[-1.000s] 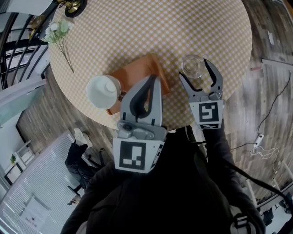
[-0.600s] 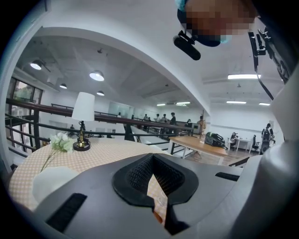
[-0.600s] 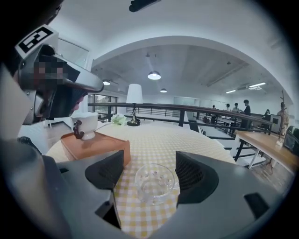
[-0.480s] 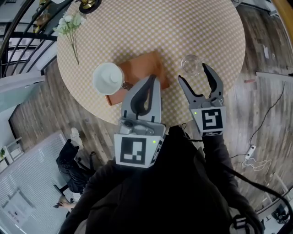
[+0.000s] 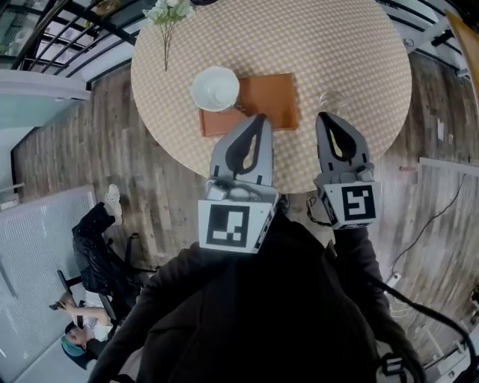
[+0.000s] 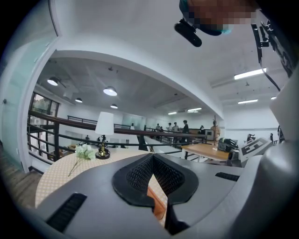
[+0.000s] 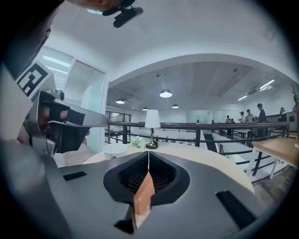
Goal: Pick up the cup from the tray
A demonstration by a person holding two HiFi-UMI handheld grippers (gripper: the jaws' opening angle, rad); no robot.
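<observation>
- Table (image 5: 337, 45): round, checked cloth.
- Left gripper (image 5: 260, 118): jaws together, empty, over the table's near edge.
- Right gripper (image 5: 325, 117): jaws just closed, nothing between them; square marker on its cube.
- Tray (image 5: 269, 97): orange, beyond both grippers.
- Cup (image 5: 215, 88): white, at the tray's left end, untouched.
- Glass (image 5: 332, 100): clear, right of the tray.
- Flowers (image 5: 168, 11): far edge.

Grey left tongs (image 5: 260, 118), grey right tongs (image 5: 323, 117), square-marker cubes (image 5: 227, 224), black jacket (image 5: 277, 314)

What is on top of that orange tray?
A white cup stands on the orange tray's left end. The left gripper covers part of its near edge, so anything there is hidden.
</observation>
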